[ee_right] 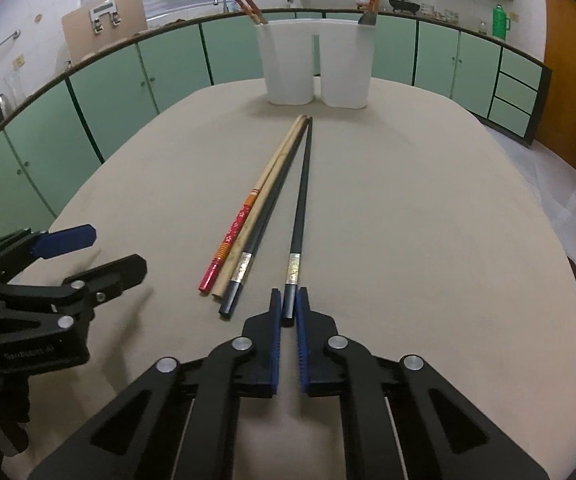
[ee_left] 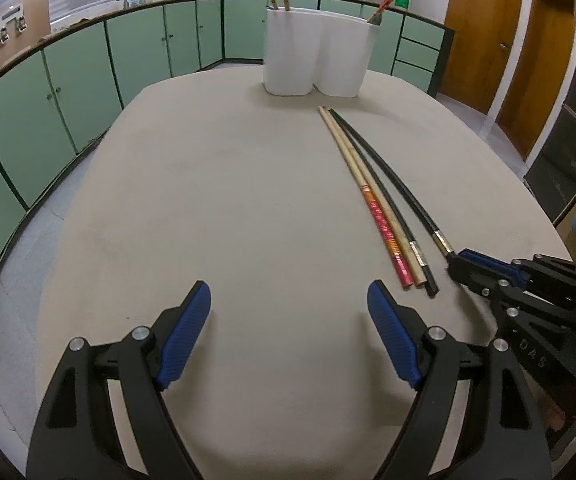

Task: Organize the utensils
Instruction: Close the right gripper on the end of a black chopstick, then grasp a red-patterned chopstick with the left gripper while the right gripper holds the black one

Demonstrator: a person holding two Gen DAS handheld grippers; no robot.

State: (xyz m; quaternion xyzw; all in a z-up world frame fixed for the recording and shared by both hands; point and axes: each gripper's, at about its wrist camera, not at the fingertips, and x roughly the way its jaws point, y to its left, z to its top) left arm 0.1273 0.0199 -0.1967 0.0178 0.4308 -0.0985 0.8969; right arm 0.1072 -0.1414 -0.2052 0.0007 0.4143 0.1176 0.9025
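Right tongs [ee_right: 289,312] pinch the near butt of the black chopstick [ee_right: 301,200], its length running up-frame toward the white holder [ee_right: 315,68], while left tongs [ee_left: 288,336] hang spread, lower left.

1. The left gripper [ee_left: 289,332] hangs tilted downward, its blue-padded fingers [ee_left: 186,334] spread wide with nothing between them.
2. The right gripper [ee_right: 288,312] slants downward as well, its pads pressed on the near end of a black chopstick [ee_right: 299,204].
3. The two grippers stand side by side, apart.
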